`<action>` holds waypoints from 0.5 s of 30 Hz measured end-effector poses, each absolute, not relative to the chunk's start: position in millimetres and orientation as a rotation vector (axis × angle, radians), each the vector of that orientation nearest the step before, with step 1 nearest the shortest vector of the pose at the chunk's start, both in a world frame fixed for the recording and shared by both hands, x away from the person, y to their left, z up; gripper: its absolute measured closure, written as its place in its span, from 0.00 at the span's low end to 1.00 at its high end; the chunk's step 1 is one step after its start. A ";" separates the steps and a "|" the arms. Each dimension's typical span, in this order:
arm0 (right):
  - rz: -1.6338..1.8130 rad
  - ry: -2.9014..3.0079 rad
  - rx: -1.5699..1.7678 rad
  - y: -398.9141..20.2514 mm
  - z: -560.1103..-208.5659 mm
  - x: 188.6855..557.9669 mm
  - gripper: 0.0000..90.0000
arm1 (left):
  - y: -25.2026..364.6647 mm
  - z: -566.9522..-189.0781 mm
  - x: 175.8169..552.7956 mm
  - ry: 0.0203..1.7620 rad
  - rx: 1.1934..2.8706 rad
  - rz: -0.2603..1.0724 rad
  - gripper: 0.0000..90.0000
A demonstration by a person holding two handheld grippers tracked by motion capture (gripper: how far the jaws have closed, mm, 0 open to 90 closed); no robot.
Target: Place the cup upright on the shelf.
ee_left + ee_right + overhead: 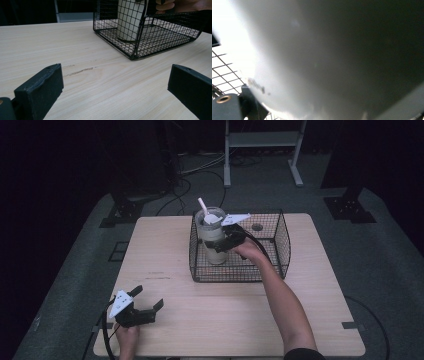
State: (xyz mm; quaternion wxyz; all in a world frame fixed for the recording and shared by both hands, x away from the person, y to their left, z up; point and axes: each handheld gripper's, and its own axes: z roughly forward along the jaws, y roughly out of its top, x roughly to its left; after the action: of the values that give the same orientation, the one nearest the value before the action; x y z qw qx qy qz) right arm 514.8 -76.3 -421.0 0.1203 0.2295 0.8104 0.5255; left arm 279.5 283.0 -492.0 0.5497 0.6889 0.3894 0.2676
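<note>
- The right tool point(225, 240) reaches inside the black wire basket point(280, 245) and sits against the side of a tall pale cup point(212, 237) standing upright on the basket floor.
- In the right gripper view the cup point(332, 57) presses right up against the camera, its pale wall spanning the space between the jaws; one jaw base shows at lower left, touching the cup's surface. The jaws appear closed around the cup, gripping its side.
- A white straw point(202, 205) sticks up from the cup's top, just above and to the far side of the right tool.
- The person's right hand point(247, 250) holds the tool from the near side, forearm passing over the basket's front rim.
- The left tool point(140, 312) rests low over the desk point(225, 320), well apart from the basket, near the desk's front left corner.
- In the left gripper view its jaws stand wide apart with nothing between them but bare desk point(105, 82); they touch and hold nothing.
- Ahead of the left tool, the basket point(140, 50) stands on the desk, with the cup point(130, 22) upright inside it near its left corner.
</note>
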 end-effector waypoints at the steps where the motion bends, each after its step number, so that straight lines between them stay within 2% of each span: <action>1: 1.536 2.367 0.668 -76.9 -421.1 515.0 0.08 | 283.2 -492.0 279.4 0.920 1.634 0.634 0.00; 15: 1.520 2.376 0.659 -88.5 -420.9 510.1 0.09 | 281.9 -492.1 280.4 0.925 1.639 0.638 0.00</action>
State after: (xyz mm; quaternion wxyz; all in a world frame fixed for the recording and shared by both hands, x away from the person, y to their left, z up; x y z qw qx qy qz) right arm 510.1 -88.5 -420.9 0.1220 0.2259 0.8142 0.5207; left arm 280.4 281.9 -492.1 0.5458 0.6911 0.3902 0.2689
